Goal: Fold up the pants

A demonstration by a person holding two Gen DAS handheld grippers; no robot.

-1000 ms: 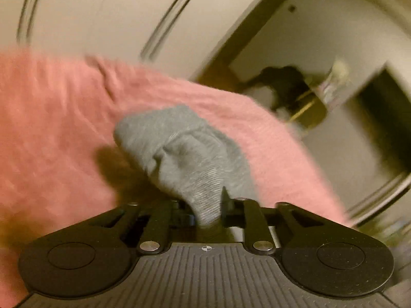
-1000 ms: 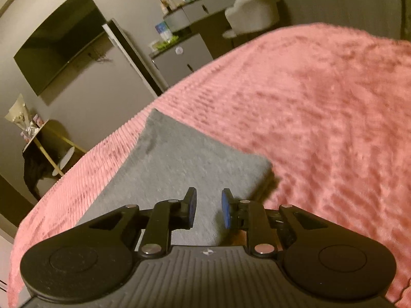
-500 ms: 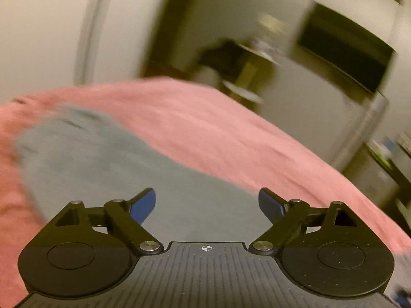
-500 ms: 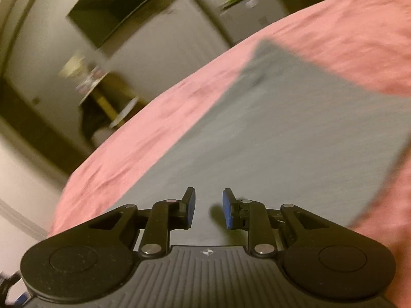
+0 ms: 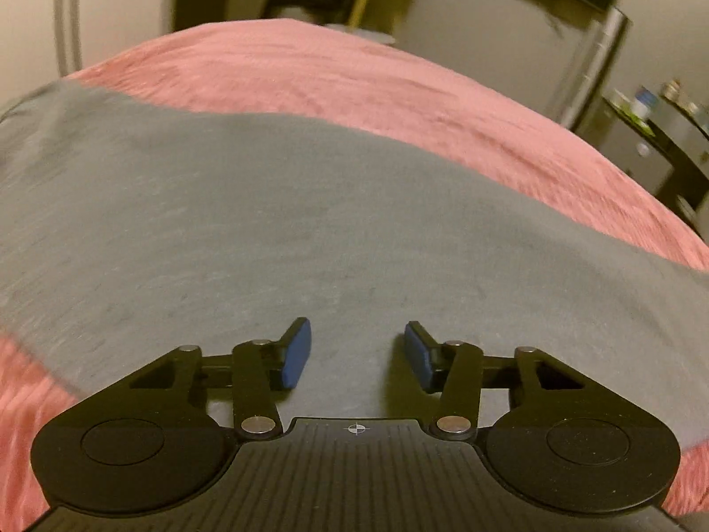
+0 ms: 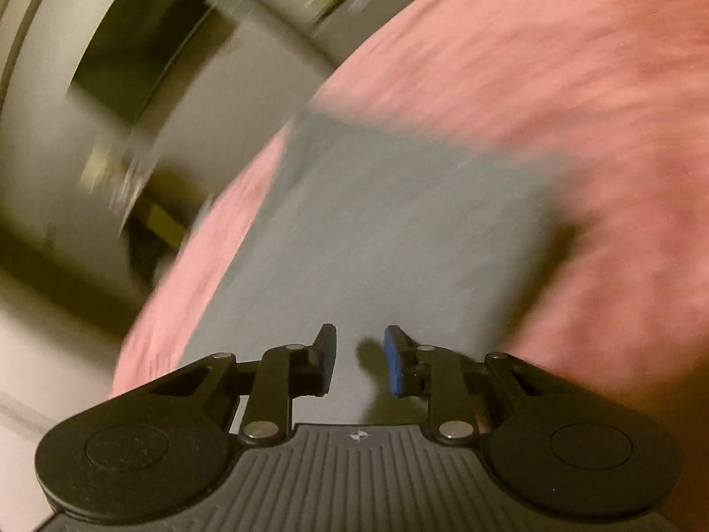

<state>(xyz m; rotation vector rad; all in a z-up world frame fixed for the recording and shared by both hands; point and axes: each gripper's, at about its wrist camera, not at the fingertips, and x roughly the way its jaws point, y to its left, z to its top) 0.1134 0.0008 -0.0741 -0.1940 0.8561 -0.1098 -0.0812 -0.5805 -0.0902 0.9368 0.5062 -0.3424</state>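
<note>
hovering over grey pants (image 5: 274, 221) on pink blanket (image 5: 354, 71) (flat): both grippers' jaws spread, empty, the left's just narrowing.

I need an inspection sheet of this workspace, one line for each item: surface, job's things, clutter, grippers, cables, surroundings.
Surface: pink blanket covering a bed.
Job's things: grey pants lying flat on the blanket.
Clutter: nothing seen on the bed.
Grippers: left gripper open, its jaws have just been closing, nothing between them; right gripper narrowly open, empty, over the pants.
Cables: nothing seen.
Surroundings: dark wall screen, blurred furniture behind.
</note>
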